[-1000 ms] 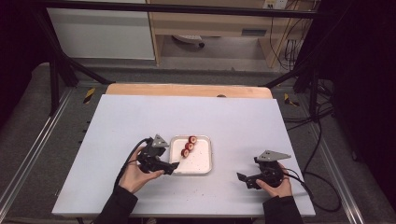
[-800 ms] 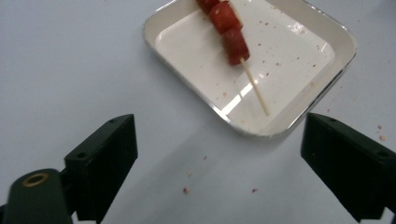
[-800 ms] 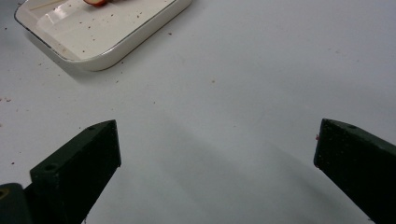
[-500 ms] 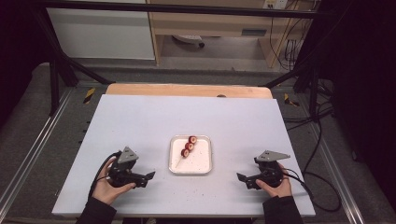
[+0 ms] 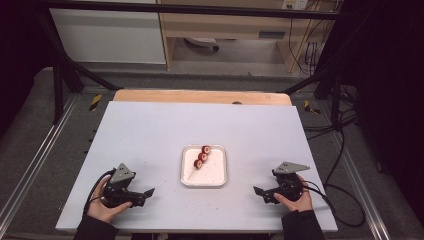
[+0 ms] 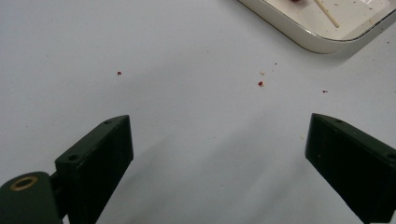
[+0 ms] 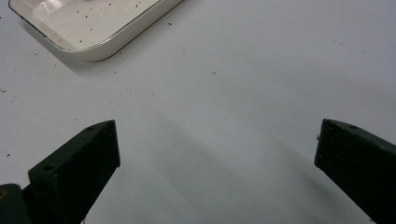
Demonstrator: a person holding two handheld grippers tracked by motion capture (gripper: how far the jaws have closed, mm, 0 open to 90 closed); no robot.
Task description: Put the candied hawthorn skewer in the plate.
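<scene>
At the table's (image 5: 150, 130) near left, one left gripper (image 5: 144, 194) rests in a hand, its two jaws spread wide with nothing between them. In the middle sits one white tray (image 5: 218, 179) holding one skewer (image 5: 199, 162) strung with three red fruits. At the near right, one right gripper (image 5: 260, 192) also gapes empty, both grippers well apart from the tray.
</scene>
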